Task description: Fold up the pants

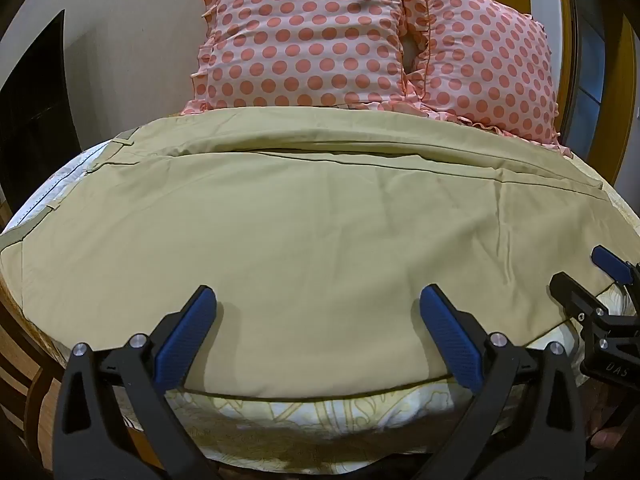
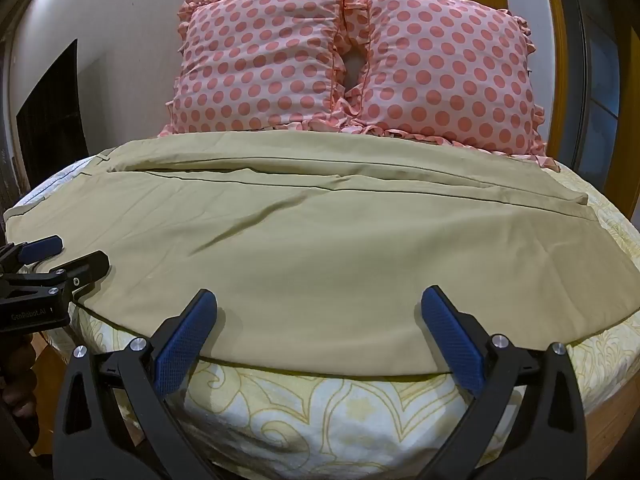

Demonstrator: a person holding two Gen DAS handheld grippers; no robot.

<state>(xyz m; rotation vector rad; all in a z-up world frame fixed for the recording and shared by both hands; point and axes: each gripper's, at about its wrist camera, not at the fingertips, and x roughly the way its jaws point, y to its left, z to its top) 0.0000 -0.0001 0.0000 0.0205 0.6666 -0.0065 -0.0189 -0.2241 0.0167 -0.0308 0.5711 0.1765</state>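
Khaki pants [image 1: 304,216] lie flat across the bed, one leg folded over the other, waistband at the left; they also show in the right wrist view [image 2: 320,248]. My left gripper [image 1: 318,300] is open and empty, hovering over the pants' near edge. My right gripper [image 2: 319,302] is open and empty over the near edge further right. The right gripper also shows at the right edge of the left wrist view [image 1: 588,276], and the left gripper at the left edge of the right wrist view [image 2: 76,254]. Neither holds cloth.
Two pink polka-dot pillows [image 1: 312,36] [image 2: 448,68] lean against the wall behind the pants. The bed sheet [image 2: 320,412] is white with a yellow floral print. A wooden bed frame [image 1: 24,360] runs at the left, and a window [image 2: 600,92] stands at the right.
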